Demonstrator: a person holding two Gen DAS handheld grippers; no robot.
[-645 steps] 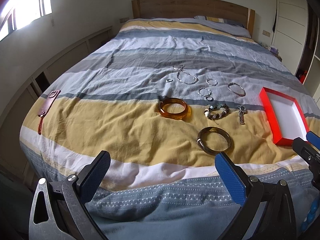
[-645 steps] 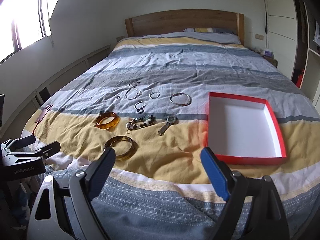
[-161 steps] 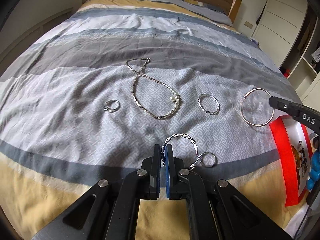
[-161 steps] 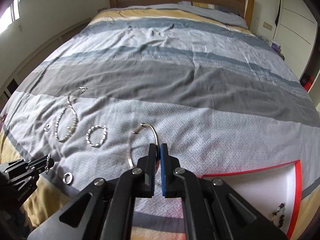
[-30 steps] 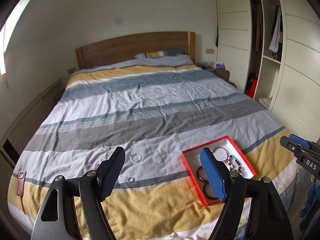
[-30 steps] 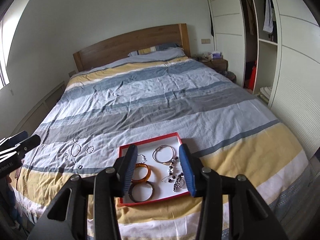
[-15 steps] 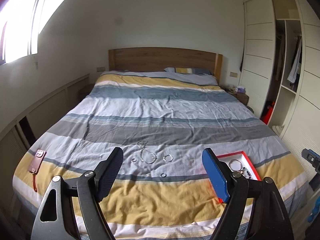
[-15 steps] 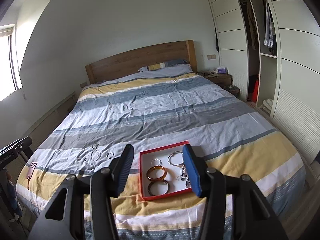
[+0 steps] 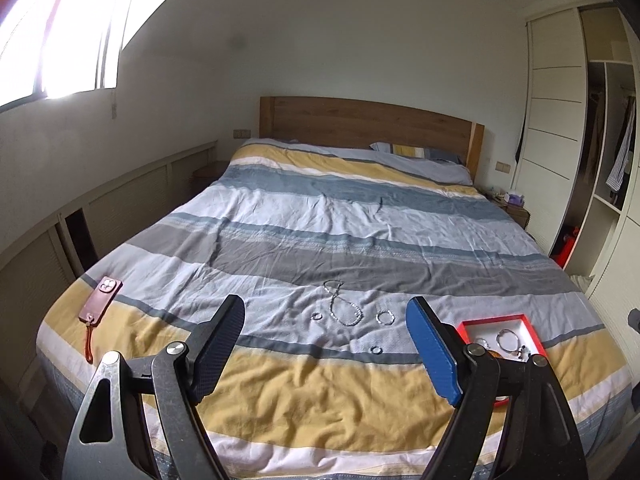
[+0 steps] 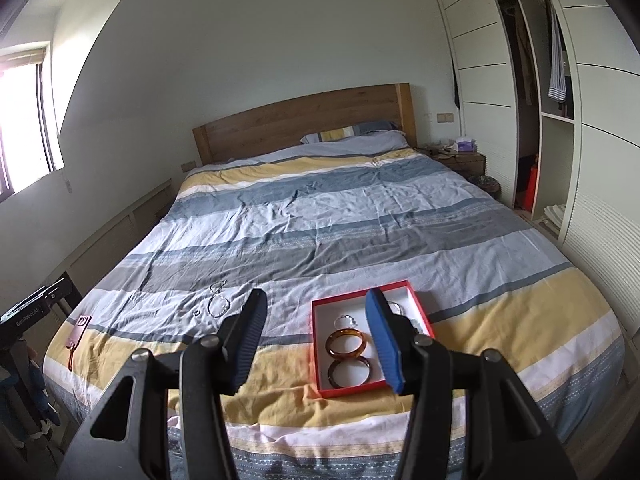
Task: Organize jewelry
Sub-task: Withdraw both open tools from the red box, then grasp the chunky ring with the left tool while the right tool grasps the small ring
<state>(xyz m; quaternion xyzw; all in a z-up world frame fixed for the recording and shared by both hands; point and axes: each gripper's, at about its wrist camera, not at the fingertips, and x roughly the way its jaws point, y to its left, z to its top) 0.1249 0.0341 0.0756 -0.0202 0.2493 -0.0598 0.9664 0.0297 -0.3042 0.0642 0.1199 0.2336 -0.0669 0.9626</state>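
Note:
A red box with a white floor lies on the striped bedcover. In it are an amber bangle, a dark bangle and silver pieces. My right gripper hangs above the bed's foot with its jaws opening and nothing between them; its blue finger hides the box's right side. On the cover lie a silver necklace, a thin bracelet and two small rings. My left gripper is open and empty, well back from them. The box sits behind its right finger.
A phone in a reddish case lies at the bed's left edge. A wooden headboard and a pillow stand at the far end. White wardrobes line the right wall, with a nightstand beside the bed.
Both grippers have drawn back from the bed, so more of the room shows. The left view has swung left, putting the box at its right. The right jaws stand wider.

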